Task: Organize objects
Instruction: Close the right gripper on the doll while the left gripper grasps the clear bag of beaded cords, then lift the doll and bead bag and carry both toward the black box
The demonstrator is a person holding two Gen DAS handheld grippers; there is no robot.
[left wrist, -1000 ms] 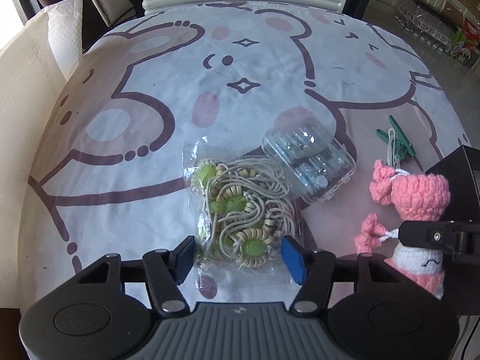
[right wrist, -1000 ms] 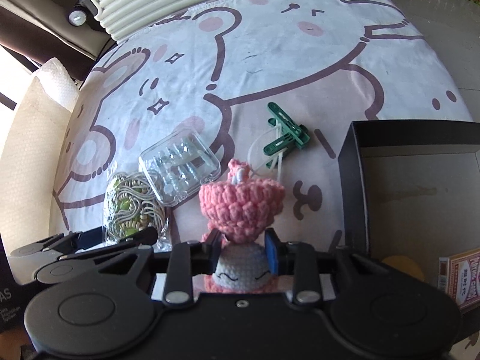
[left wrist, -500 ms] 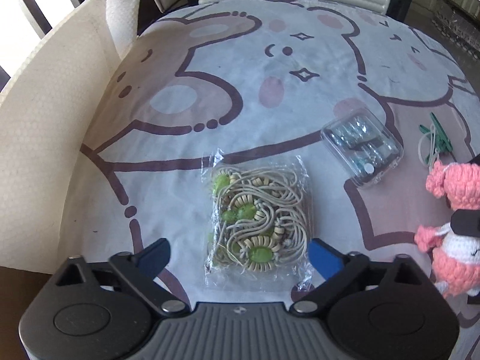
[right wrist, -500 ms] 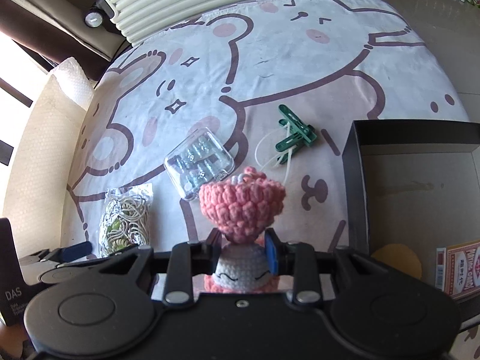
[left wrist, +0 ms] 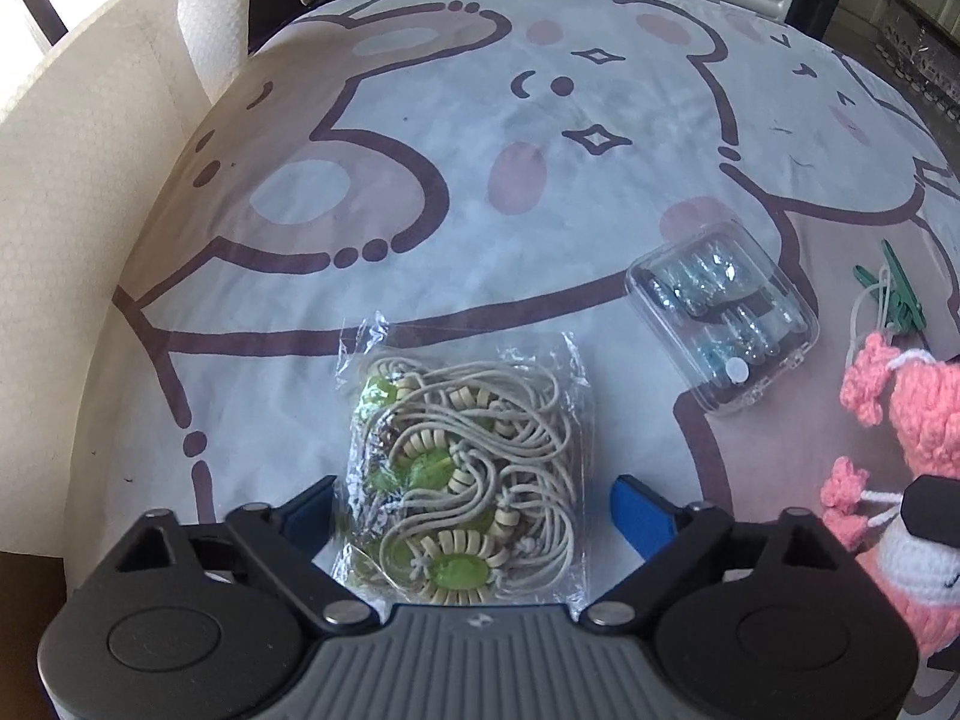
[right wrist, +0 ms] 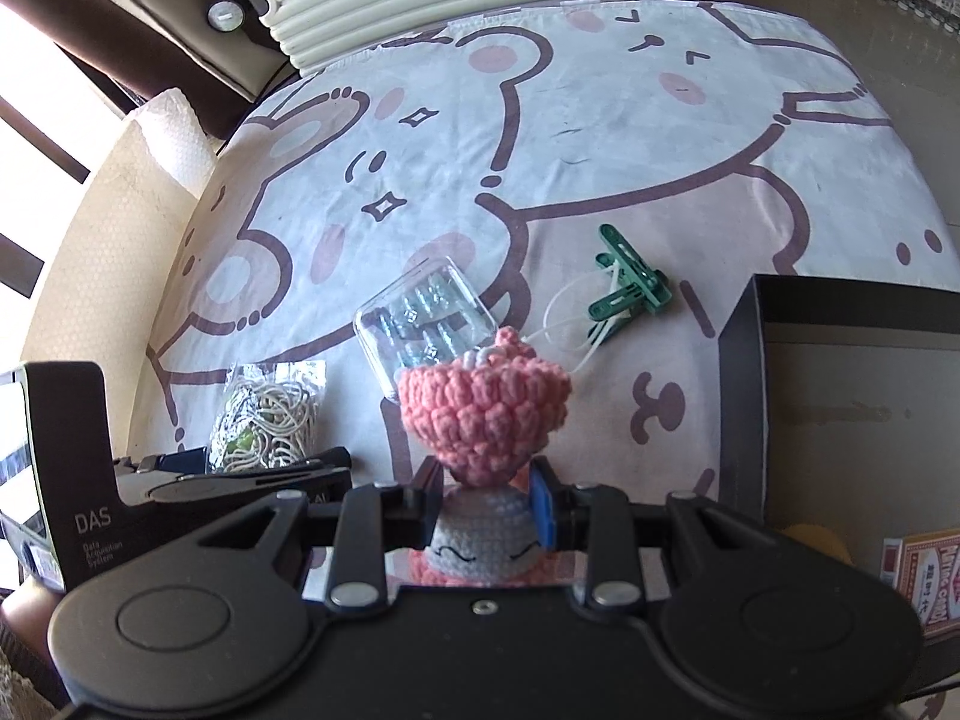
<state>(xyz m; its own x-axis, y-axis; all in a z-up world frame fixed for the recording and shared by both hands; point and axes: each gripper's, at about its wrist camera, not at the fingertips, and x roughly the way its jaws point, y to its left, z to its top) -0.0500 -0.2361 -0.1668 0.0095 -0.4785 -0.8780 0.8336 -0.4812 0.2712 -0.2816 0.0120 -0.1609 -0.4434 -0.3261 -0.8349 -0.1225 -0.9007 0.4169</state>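
Sorting has barely begun: only a card pack (right wrist: 921,582) lies in the black box (right wrist: 741,384), while the hard clear case (left wrist: 723,318) and green clip (right wrist: 627,291) wait on the cloth (left wrist: 456,192). The right gripper (right wrist: 483,495) clamps the soft crocheted doll (right wrist: 480,414); the left gripper (left wrist: 474,504) is closing around the crinkly bag of corded beads (left wrist: 465,474), not yet pressing it.

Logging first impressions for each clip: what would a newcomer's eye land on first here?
Probably the pink crocheted doll, clamped in the right gripper beside an open black box. Next, the clear bag of beaded cords lying between the closing jaws of the left gripper, on the cartoon-bear tablecloth.
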